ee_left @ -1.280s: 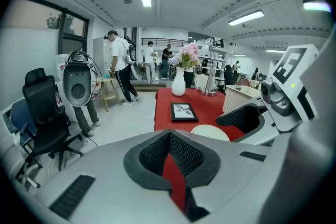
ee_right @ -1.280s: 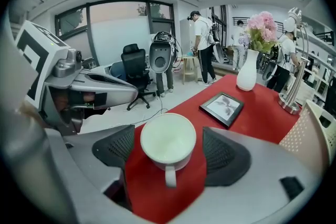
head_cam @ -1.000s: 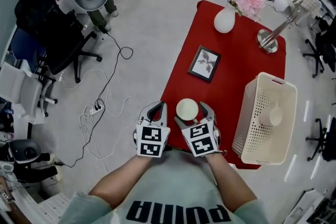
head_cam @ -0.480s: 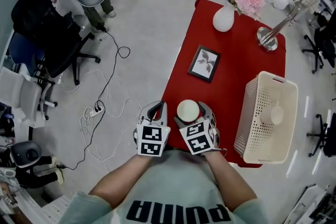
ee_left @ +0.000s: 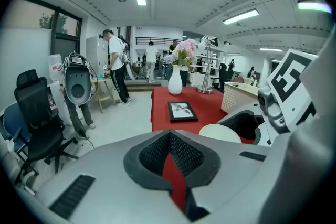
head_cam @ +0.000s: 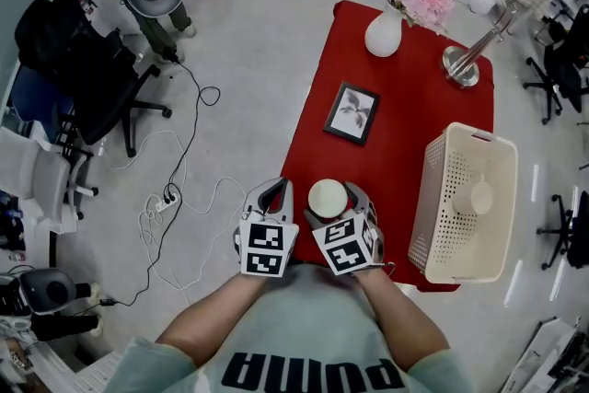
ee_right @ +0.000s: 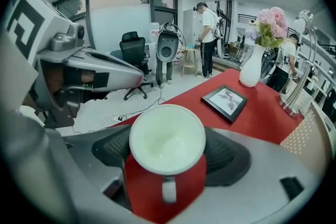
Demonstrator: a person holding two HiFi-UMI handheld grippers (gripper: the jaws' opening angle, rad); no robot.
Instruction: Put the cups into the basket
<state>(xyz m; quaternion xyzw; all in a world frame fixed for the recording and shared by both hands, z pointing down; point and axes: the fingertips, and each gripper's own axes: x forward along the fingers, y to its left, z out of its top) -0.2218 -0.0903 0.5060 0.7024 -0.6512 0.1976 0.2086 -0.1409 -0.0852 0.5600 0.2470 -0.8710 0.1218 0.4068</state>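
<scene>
Right gripper [head_cam: 332, 203] clenched on white ceramic cup [ee_right: 167, 143], upright, mouth up, handle toward camera, at near edge of red-covered desk [head_cam: 405, 106]. Left gripper [ee_left: 169, 135] closed, nothing held, just beside right gripper. Second white cup [head_cam: 480, 197] inside cream perforated plastic basket [head_cam: 431, 198] at desk's right side.

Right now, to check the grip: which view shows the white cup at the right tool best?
The right gripper view: the white ceramic cup fills it, rim, hollow and handle clear between the pads of the right tool. The head view shows only its round top; the left gripper view, a sliver of rim.
</scene>
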